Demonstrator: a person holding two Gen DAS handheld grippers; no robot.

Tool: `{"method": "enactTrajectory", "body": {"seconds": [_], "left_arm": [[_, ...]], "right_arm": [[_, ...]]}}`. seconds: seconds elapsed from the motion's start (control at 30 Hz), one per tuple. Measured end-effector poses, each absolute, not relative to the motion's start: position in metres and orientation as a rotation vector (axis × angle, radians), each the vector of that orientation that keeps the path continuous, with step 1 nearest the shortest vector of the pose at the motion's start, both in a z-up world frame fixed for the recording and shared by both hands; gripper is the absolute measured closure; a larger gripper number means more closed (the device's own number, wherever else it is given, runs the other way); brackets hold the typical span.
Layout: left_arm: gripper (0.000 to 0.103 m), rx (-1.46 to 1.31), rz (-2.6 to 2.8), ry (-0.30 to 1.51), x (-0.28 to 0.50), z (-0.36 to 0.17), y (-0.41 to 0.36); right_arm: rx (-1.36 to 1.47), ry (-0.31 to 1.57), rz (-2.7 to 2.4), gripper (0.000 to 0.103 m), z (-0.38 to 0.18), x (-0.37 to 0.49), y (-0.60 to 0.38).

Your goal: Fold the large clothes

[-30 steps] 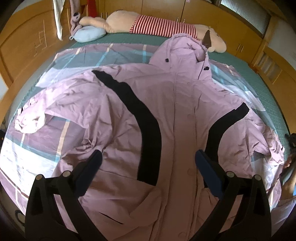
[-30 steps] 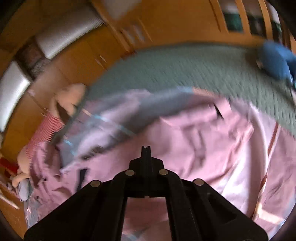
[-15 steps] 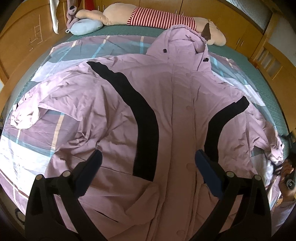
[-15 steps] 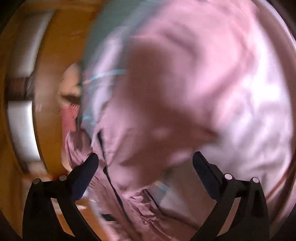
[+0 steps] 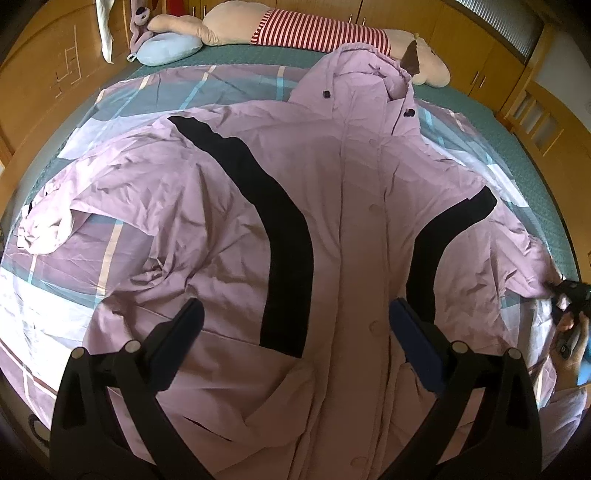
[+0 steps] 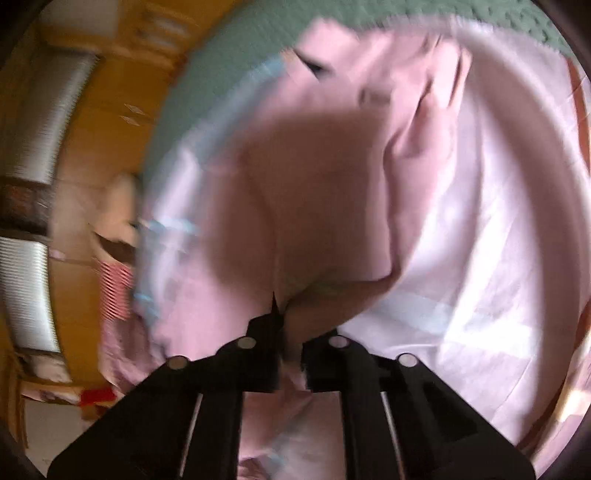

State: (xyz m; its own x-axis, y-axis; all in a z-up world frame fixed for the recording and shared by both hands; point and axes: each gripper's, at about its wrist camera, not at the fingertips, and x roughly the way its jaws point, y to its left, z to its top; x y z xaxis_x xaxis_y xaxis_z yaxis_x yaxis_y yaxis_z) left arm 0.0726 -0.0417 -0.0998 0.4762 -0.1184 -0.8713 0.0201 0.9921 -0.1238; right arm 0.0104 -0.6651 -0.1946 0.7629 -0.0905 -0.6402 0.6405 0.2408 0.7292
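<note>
A large pink coat (image 5: pixel 347 206) with two curved black stripes lies spread face up on the bed, hood toward the far end. My left gripper (image 5: pixel 295 325) is open and empty, held above the coat's lower front. My right gripper (image 6: pixel 286 317) is shut on the pink cloth of the coat's right sleeve (image 6: pixel 317 206). It also shows in the left wrist view (image 5: pixel 554 290) at the far right edge, pinching the sleeve end. The left sleeve (image 5: pixel 48 229) lies crumpled at the left.
A checked sheet (image 5: pixel 55 306) covers the green mattress (image 5: pixel 532 155). A long plush toy (image 5: pixel 317 26) and a blue pillow (image 5: pixel 170 50) lie at the head. Wooden cabinets (image 5: pixel 48 74) surround the bed.
My right gripper opened, then shut on the end of the coat's right sleeve. The left gripper stayed open and the view shifted slightly closer over the coat.
</note>
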Motion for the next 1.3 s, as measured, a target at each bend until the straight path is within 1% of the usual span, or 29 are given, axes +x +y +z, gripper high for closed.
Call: {"method": "enactTrajectory", "body": {"seconds": [0.07, 0.13, 0.2, 0.27, 0.33, 0.4, 0.47, 0.57, 0.6, 0.67, 0.73, 0.77, 0.87, 0.97, 1.07, 1.1, 1.13, 1.17, 1.2, 1.3], "left_arm": [[0.002, -0.093, -0.086, 1.065, 0.072, -0.098, -0.043], [0.002, -0.098, -0.089, 1.063, 0.072, -0.097, -0.043], [0.002, -0.105, -0.087, 1.061, 0.072, -0.096, -0.042], [0.002, -0.113, -0.074, 1.056, 0.071, -0.094, -0.039], [0.002, -0.129, -0.035, 1.047, 0.072, -0.092, -0.031], [0.002, -0.169, 0.043, 1.021, 0.072, -0.087, -0.014], [0.002, -0.211, 0.109, 1.000, 0.072, -0.083, 0.005], [0.002, -0.301, 0.197, 0.981, 0.071, -0.080, 0.036], [0.002, -0.332, 0.210, 0.978, 0.071, -0.080, 0.045], [0.002, -0.366, 0.216, 0.980, 0.071, -0.080, 0.055], [0.002, -0.382, 0.212, 0.985, 0.071, -0.080, 0.060], [0.002, -0.380, 0.211, 0.989, 0.071, -0.079, 0.061], [0.002, -0.344, 0.211, 1.005, 0.072, -0.081, 0.056], [0.002, -0.321, 0.226, 1.006, 0.072, -0.083, 0.054], [0.002, -0.323, 0.212, 1.013, 0.072, -0.085, 0.053], [0.002, -0.323, 0.214, 1.012, 0.072, -0.085, 0.054], [0.002, -0.328, 0.216, 1.008, 0.072, -0.085, 0.055], [0.002, -0.337, 0.213, 1.004, 0.072, -0.084, 0.057], [0.002, -0.351, 0.204, 1.001, 0.072, -0.084, 0.059], [0.002, -0.425, 0.131, 1.038, 0.076, -0.090, 0.065]], "right_arm": [[1.062, 0.448, -0.484, 0.098, -0.148, 0.016, -0.640], [0.798, 0.391, -0.384, 0.098, -0.091, 0.027, -0.586], [0.585, 0.377, -0.267, 0.098, -0.059, 0.036, -0.530], [0.395, 0.381, -0.139, 0.098, -0.040, 0.044, -0.463], [0.272, 0.429, 0.042, 0.098, -0.041, 0.054, -0.393], [0.156, 0.520, 0.213, 0.098, -0.052, 0.066, -0.332], [-0.072, 0.657, 0.351, 0.098, -0.085, 0.074, -0.258], [-0.386, 0.855, 0.456, 0.098, -0.144, 0.068, -0.180], [-0.467, 0.879, 0.453, 0.092, -0.156, 0.063, -0.164], [-0.626, 0.864, 0.447, 0.076, -0.177, 0.041, -0.148], [-0.761, 0.794, 0.481, 0.027, -0.187, 0.020, -0.136], [-0.820, 0.720, 0.506, 0.022, -0.185, 0.007, -0.129], [-0.873, 0.663, 0.618, 0.021, -0.180, -0.013, -0.123], [-0.792, 0.650, 0.701, 0.021, -0.160, -0.016, -0.138], [-0.624, 0.656, 0.656, 0.021, -0.136, 0.008, -0.162], [-0.543, 0.663, 0.604, 0.017, -0.128, 0.024, -0.176], [-0.460, 0.673, 0.553, 0.010, -0.121, 0.039, -0.189], [-0.357, 0.694, 0.489, 0.008, -0.116, 0.055, -0.206], [-0.287, 0.724, 0.442, 0.007, -0.112, 0.068, -0.217], [-0.063, 0.853, 0.365, 0.007, -0.126, 0.096, -0.253]]}}
